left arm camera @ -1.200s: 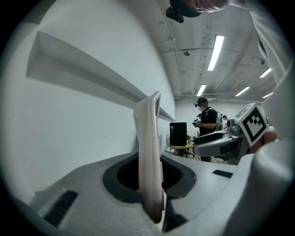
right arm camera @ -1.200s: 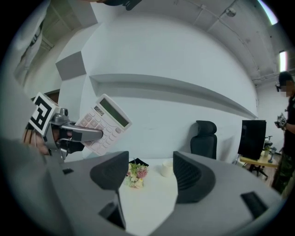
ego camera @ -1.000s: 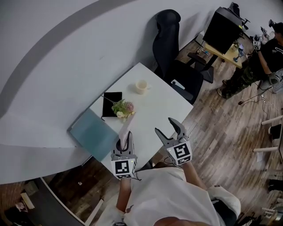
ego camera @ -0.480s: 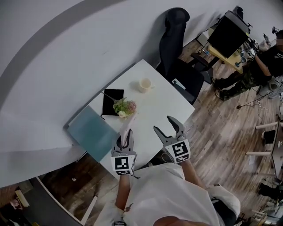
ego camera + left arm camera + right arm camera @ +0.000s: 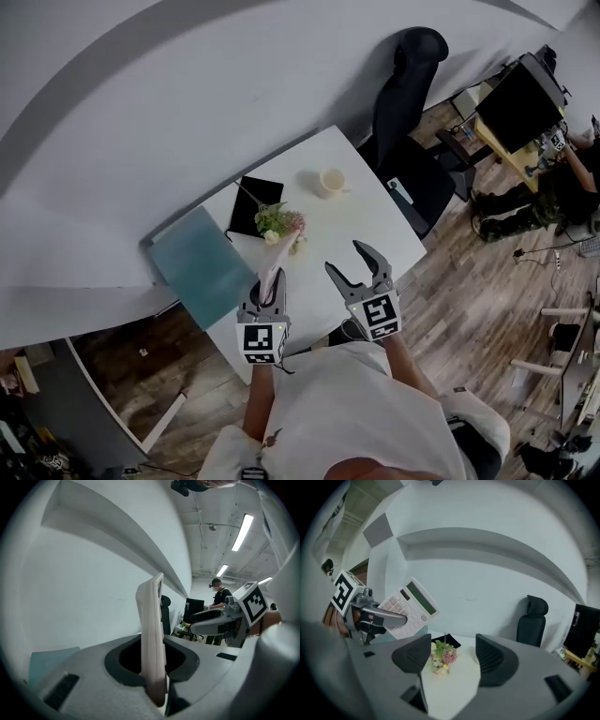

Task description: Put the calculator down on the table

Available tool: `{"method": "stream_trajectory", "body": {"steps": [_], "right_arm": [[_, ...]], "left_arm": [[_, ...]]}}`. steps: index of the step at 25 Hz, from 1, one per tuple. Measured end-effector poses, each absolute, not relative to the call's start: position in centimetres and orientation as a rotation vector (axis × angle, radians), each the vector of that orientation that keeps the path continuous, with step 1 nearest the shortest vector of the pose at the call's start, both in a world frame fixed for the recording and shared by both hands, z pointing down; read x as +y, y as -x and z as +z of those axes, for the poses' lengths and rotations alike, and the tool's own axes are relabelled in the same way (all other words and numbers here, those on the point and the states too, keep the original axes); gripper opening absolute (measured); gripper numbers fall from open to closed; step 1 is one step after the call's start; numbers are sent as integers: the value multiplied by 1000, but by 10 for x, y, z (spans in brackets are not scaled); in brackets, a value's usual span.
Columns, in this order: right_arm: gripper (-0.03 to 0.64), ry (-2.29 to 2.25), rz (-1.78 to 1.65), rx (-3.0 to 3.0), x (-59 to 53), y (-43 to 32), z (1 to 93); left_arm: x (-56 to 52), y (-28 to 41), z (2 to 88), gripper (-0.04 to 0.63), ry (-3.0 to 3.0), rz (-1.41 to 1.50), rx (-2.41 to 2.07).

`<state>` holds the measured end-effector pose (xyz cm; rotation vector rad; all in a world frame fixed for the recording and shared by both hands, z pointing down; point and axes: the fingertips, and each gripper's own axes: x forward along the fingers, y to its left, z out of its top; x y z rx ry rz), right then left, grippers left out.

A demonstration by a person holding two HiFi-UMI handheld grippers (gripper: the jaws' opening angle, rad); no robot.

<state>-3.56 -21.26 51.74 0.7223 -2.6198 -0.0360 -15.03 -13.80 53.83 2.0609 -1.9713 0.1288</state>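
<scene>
Head view shows the calculator (image 5: 273, 270) held clear of the white worktop (image 5: 352, 220), above its near edge, with the left gripper (image 5: 266, 292) pinching its near end. Its long axis runs straight on from the jaws, away from the person and rising, so the far end points towards the small bunch of flowers (image 5: 282, 223). From above it reads as a thin pale strip (it is turned edge-up, not flat).

In the left gripper view the jaws are pressed tight on the lower end of that pale edge, which stands upright between them.

In the right gripper view the face shows: a whitish body with a faint pink tint, a long dark display along the end farthest from the jaws, and rows of pale keys below it, the key end being the one gripped. The face looks towards the right gripper (image 5: 347, 262), whose jaws are spread with nothing in them, hovering just beside the left one over the worktop.
</scene>
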Motion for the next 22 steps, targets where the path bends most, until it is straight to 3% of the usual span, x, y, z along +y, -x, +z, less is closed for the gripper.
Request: {"method": "stream_trajectory", "body": {"steps": [22], "right_arm": [[293, -156, -8, -2671, -249, 45, 566]], "left_arm": [[-152, 118, 586, 66, -1708, 59, -2013]]}}
